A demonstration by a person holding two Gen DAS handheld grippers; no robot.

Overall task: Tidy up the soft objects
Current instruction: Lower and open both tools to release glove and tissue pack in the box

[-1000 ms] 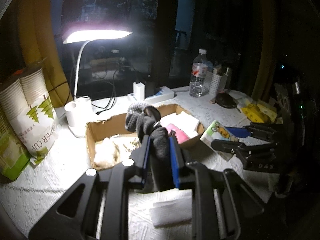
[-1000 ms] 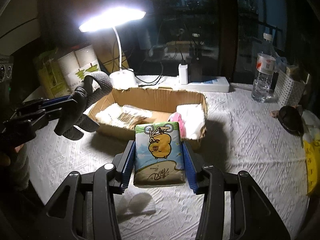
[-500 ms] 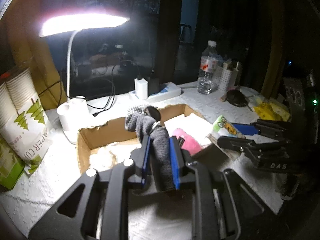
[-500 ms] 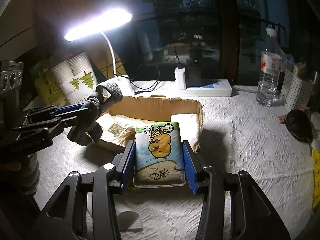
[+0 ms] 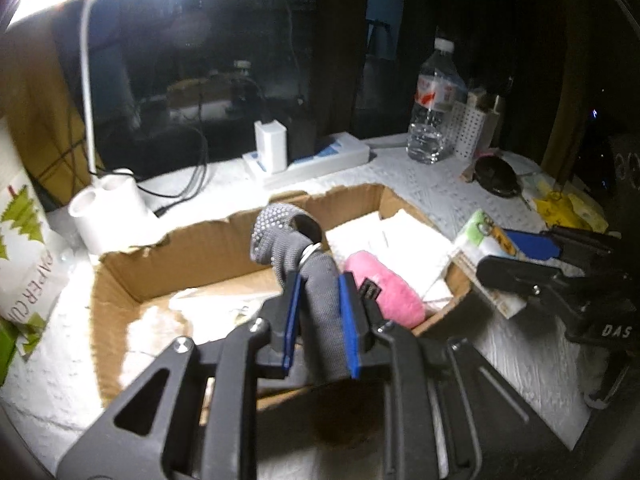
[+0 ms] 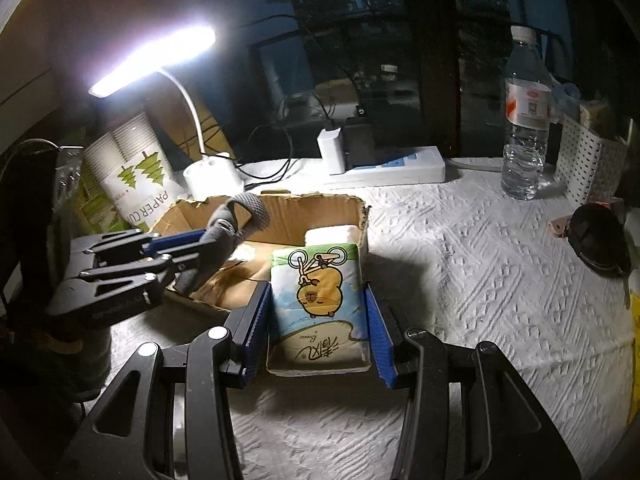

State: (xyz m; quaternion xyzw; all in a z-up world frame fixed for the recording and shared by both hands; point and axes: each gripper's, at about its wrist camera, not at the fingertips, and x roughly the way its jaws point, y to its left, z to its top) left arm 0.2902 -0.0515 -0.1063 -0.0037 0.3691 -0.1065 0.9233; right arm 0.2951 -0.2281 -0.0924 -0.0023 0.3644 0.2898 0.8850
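Note:
My left gripper [image 5: 318, 280] is shut on a grey knitted glove [image 5: 316, 280], held over the open cardboard box [image 5: 192, 252]. The same gripper [image 6: 200, 246] and glove [image 6: 236, 220] show at the box's left side in the right wrist view. Inside the box lie a pink plush piece [image 5: 384, 292], white folded tissues [image 5: 392, 236] and pale soft items on the left. My right gripper [image 6: 316, 300] is shut on a tissue pack [image 6: 320, 304] printed with a cartoon animal, just in front of the box's [image 6: 320, 208] near right corner. It appears at the right in the left wrist view [image 5: 516, 252].
A lit desk lamp [image 6: 160, 64] and a sleeve of paper cups [image 6: 132, 172] stand behind the box. A power strip [image 6: 384, 168], a water bottle [image 6: 524, 128], a white perforated basket [image 6: 584, 160] and a black pouch [image 6: 596, 240] sit on the white cloth at the back and right.
Both grippers have moved closer to the box. The glove now hangs lower over its inside, and the tissue pack has come up to its near right corner.

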